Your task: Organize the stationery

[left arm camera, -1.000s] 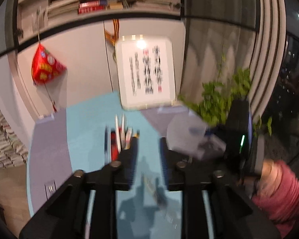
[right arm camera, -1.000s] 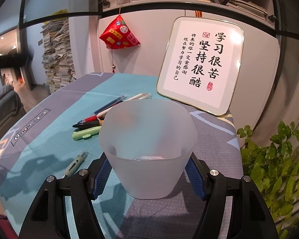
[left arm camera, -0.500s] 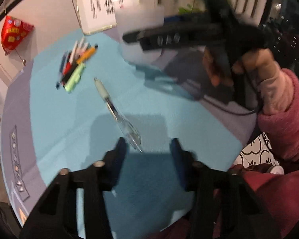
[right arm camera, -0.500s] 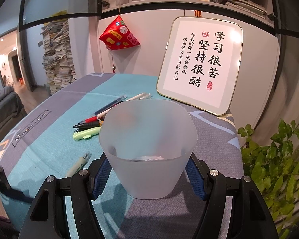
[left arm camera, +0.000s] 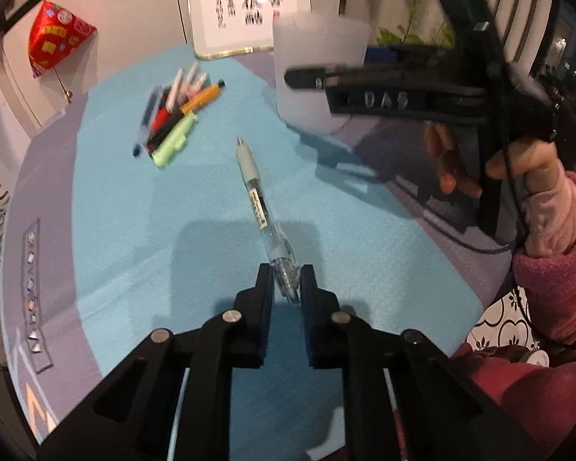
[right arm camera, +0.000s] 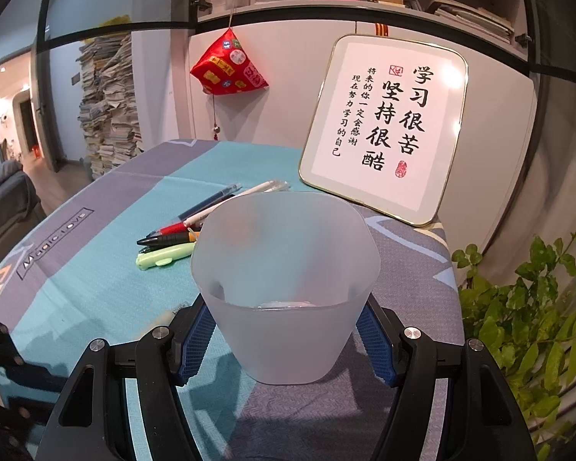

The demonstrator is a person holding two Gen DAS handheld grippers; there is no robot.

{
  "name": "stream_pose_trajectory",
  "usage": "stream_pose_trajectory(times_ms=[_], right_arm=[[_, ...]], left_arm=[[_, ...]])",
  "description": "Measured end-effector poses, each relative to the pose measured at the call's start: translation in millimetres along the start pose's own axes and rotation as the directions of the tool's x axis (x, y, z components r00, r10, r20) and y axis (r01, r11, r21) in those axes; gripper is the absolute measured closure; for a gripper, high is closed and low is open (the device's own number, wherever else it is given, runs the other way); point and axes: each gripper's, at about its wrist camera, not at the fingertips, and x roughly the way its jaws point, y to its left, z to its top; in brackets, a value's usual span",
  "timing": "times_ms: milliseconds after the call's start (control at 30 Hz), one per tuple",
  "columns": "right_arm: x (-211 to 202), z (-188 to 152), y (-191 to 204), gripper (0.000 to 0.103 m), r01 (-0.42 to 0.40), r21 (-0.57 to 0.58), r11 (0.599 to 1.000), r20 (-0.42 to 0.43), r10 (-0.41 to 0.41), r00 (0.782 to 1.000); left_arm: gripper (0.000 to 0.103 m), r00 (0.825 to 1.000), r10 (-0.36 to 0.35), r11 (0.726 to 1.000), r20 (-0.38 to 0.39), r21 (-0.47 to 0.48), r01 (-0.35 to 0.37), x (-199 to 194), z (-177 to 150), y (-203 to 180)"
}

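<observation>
The left gripper [left arm camera: 286, 282] has just been closing; its jaws stand narrow, clamped on the near end of a clear pen [left arm camera: 263, 209] lying on the teal worktop [left arm camera: 134, 230]. The right gripper [right arm camera: 286, 330] grasps a frosted cup [right arm camera: 286, 280] to the far right, jaws wide. Loose pens [left arm camera: 174, 115] lie far left.
</observation>
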Motion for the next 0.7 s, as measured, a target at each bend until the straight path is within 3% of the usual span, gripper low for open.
stream_pose_trajectory(times_ms=[167,367,500,700], right_arm=[[1,0,0,0.033,-0.005,0.005,1.000,0.000,0.005,1.000],[0,-2,-1,0.033,-0.009,0.013,1.000,0.001,0.009,1.000],[1,-2,-1,0.033,-0.008,0.010,1.000,0.001,0.008,1.000],[0,-2,-2,0.033,-0.013,0.017,1.000,0.001,0.013,1.000]], left_arm=[[0.092,0.994,0.035,0.999,0.102,0.012,-0.036,-29,16,4],[0.092,0.969,0.065,0.998,0.237,0.007,-0.069,-67,42,14],[0.098,0.956,0.072,0.997,0.284,0.010,-0.078,-83,59,18],[0.098,0.935,0.055,0.995,0.352,0.054,-0.079,-100,83,9]])
